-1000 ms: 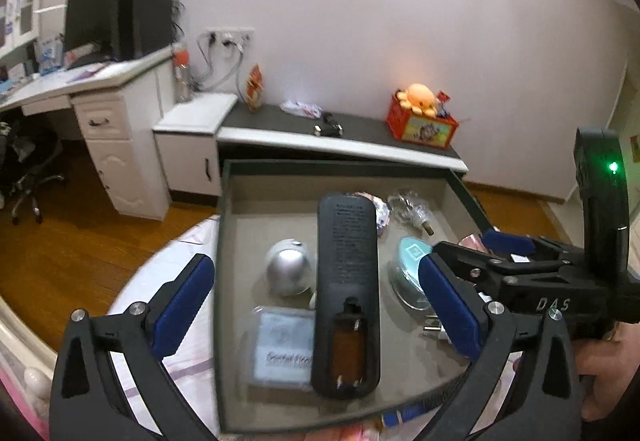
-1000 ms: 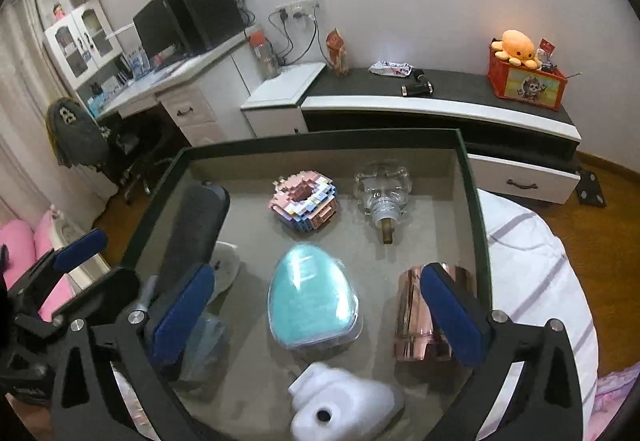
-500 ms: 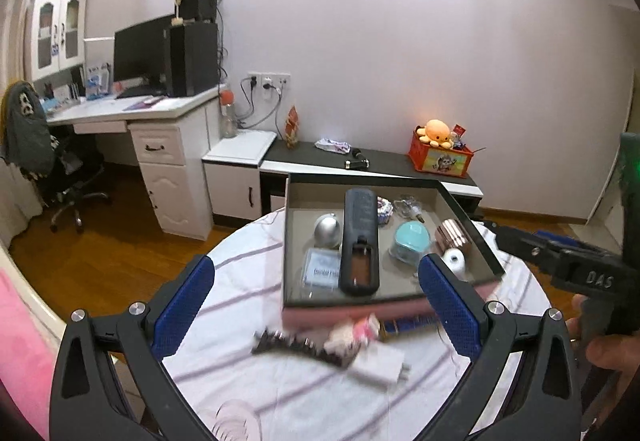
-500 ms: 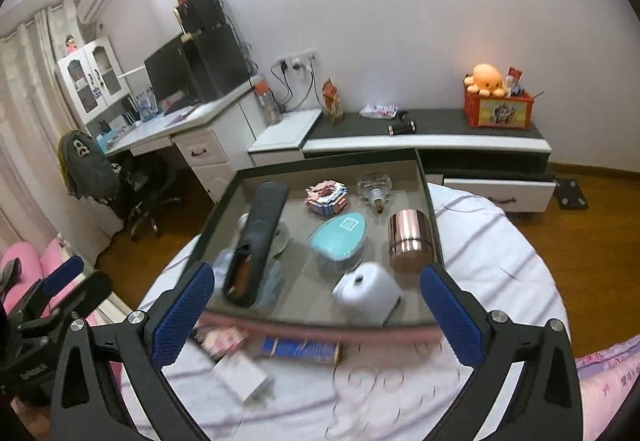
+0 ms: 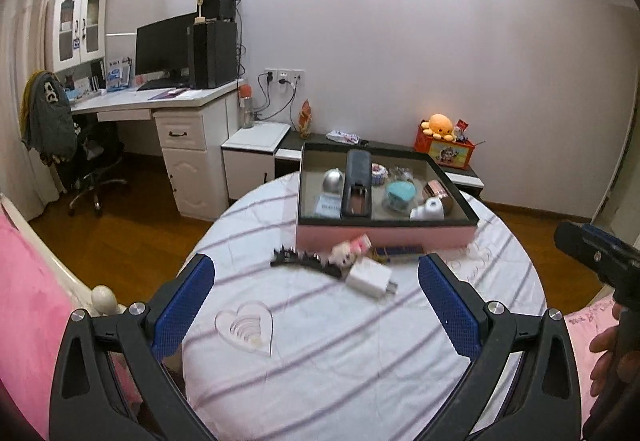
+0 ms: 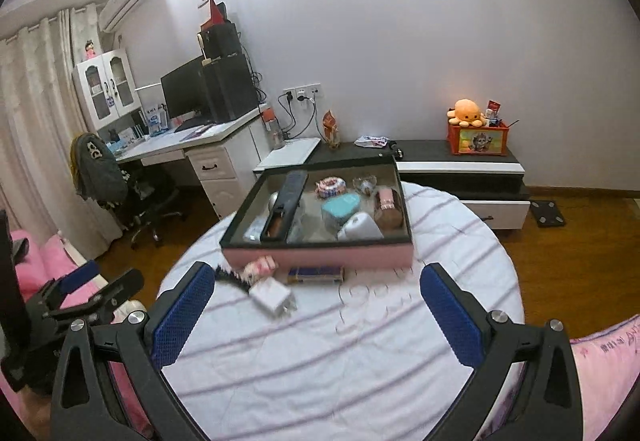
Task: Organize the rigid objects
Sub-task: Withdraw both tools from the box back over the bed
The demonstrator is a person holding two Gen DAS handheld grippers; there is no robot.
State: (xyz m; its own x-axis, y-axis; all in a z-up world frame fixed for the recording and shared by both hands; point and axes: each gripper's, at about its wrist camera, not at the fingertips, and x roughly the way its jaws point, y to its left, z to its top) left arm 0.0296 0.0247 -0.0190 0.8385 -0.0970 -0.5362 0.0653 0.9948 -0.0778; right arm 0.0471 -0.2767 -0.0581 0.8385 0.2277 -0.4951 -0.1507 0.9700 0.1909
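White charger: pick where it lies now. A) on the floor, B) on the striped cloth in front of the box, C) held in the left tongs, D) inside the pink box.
B: the white charger lies on the striped cloth, in front of the pink box and outside it; no tongs hold it.

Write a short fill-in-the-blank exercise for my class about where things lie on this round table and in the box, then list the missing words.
1. The long black remote lies inside the pink-sided ____.
2. The white charger lies on the striped tablecloth, ____ the box.
3. The teal oval case lies to the ____ of the remote in the left wrist view.
4. The left gripper and right gripper both have their fingers ____, holding nothing.

Missing words: box; outside; right; open
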